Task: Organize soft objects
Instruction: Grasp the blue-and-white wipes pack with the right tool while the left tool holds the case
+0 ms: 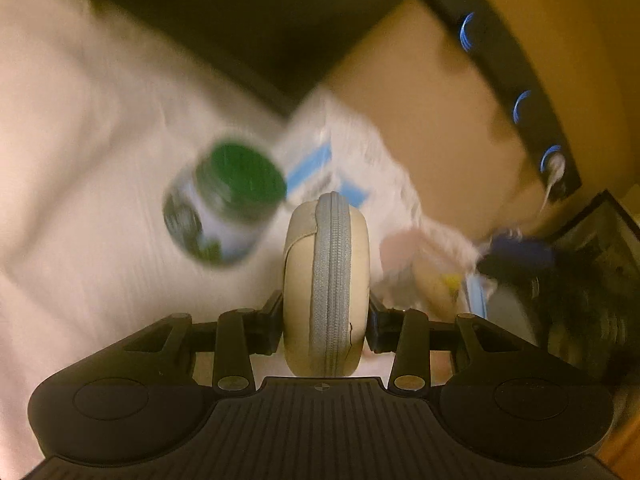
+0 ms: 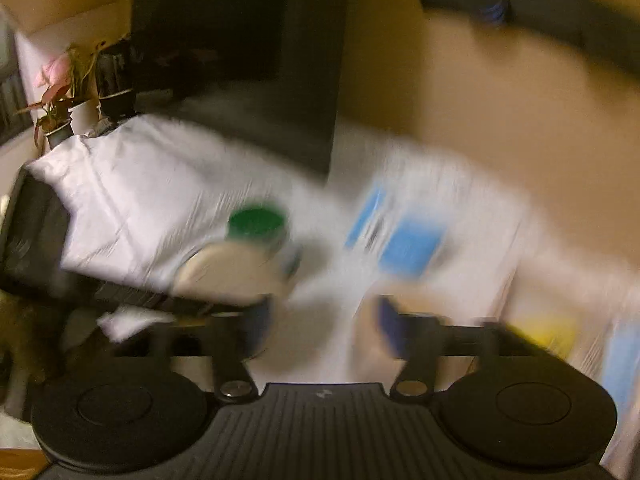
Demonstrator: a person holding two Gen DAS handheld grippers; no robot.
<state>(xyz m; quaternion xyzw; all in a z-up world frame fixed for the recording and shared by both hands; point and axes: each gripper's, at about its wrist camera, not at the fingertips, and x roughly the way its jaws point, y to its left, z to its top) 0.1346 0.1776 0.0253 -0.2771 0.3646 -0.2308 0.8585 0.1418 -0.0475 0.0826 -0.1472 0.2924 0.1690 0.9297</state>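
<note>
A beige round case (image 1: pixel 326 280) with a grey zipper stands on edge between the pads of my left gripper (image 1: pixel 326 320), which is shut on it. The same beige case (image 2: pixel 228 268) shows blurred at the left of the right wrist view. Behind it, a jar with a green lid (image 1: pixel 236 196) lies on white cloth (image 1: pixel 80 140); the jar (image 2: pixel 258 224) also appears in the right wrist view. My right gripper (image 2: pixel 324 324) is open, with nothing between its blurred fingers.
White plastic packs with blue labels (image 1: pixel 320 164) (image 2: pixel 404 236) lie beyond the jar. A black strip with blue lights (image 1: pixel 516 92) runs along the right. Potted plants (image 2: pixel 68 96) stand at the far left behind a white pillow (image 2: pixel 132 184). A dark cabinet (image 2: pixel 240 40) rises behind.
</note>
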